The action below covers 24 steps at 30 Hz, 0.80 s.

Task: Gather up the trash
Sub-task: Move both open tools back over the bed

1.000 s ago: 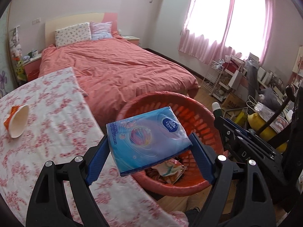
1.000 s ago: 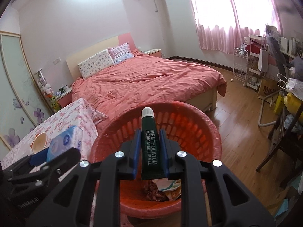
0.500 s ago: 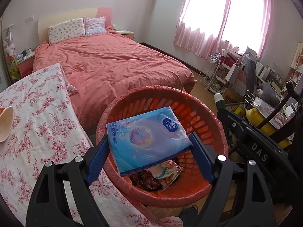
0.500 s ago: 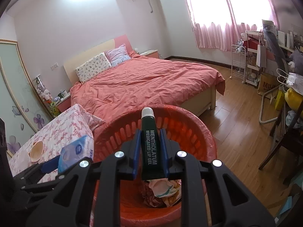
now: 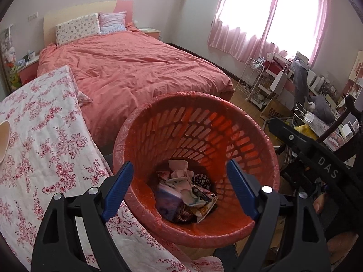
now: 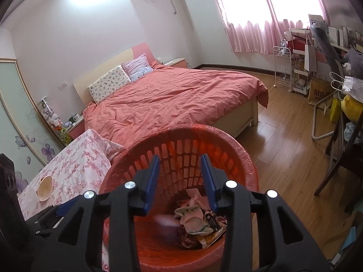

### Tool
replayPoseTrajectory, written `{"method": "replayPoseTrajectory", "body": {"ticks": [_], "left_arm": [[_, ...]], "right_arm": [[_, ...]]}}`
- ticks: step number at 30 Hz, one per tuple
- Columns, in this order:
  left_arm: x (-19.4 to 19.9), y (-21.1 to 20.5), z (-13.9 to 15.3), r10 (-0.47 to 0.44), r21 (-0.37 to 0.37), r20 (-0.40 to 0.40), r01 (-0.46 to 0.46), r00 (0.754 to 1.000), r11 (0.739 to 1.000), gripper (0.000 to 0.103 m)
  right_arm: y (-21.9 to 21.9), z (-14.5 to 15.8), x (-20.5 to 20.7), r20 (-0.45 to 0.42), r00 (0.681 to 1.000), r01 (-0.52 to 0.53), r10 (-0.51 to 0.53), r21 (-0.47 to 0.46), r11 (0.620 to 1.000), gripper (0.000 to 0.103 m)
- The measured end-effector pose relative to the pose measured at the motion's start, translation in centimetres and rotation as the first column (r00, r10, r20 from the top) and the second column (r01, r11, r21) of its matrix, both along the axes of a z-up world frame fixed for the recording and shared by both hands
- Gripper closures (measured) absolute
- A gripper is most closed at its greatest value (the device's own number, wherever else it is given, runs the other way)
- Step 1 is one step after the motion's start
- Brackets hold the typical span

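Observation:
A red plastic trash basket [image 5: 195, 104] with a red liner stands on the floor beside the table; it also shows in the right wrist view [image 6: 247, 158]. Both grippers hover over its mouth. My left gripper [image 5: 179, 185] is open and empty. My right gripper [image 6: 180, 181] is open and empty. The blue tissue pack [image 5: 169, 200] lies in the basket among crumpled wrappers [image 5: 195, 195], blurred in the right wrist view [image 6: 165, 223]. The green lip gel tube [image 6: 212, 221] lies among the wrappers [image 6: 192, 219]. A crumpled paper cup [image 6: 45, 187] lies on the table, with its edge in the left wrist view [image 5: 3, 140].
The table with a floral cloth [image 5: 40, 158] is left of the basket. A bed with a salmon cover [image 5: 136, 72] lies behind. Wooden floor [image 6: 295, 158], a white rack [image 6: 283, 68], a chair [image 6: 340, 158] and clutter are on the right.
Both grippers moved over the basket and opened. The tissue pack dropped from the left gripper and the lip gel tube from the right; both now lie in the basket.

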<state>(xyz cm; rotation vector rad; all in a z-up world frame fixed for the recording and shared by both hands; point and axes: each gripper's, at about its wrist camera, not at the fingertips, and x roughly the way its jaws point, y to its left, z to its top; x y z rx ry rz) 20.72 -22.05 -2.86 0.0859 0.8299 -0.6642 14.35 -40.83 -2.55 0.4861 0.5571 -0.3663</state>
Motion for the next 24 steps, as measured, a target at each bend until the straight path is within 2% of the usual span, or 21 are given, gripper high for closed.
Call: {"method": "replayPoseTrajectory", "body": {"ticks": [8,15,20,24], "left_arm": [[0.6,3.0,0.5,0.072,0.030,0.032,-0.073,0.997,0.997,0.020],[1.1,9.0,0.7,0.184,0.079,0.075,-0.189,0.980,0.979,0.020],[2.3,15.4,1.1,0.311,0.102,0.091,-0.320,0.946,0.942,0.020],[2.9,21.2,1.7,0.428,0.105,0.111,-0.438,0.897,0.893,0.020]], "right_arm": [[1.1,0.3,-0.1,-0.013,1.000,-0.020,0.019,-0.022,1.000,0.064],[3.9,0.5,0.8,-0.034,0.996,-0.082,0.081,-0.040,0.996,0.064],[7.1,1.0,2.0,-0.044,0.988,-0.153,0.151,-0.057,0.987,0.064],[9.9,1.3,3.0,-0.055,0.976,-0.212,0.208,-0.073,0.975,0.063]]}}
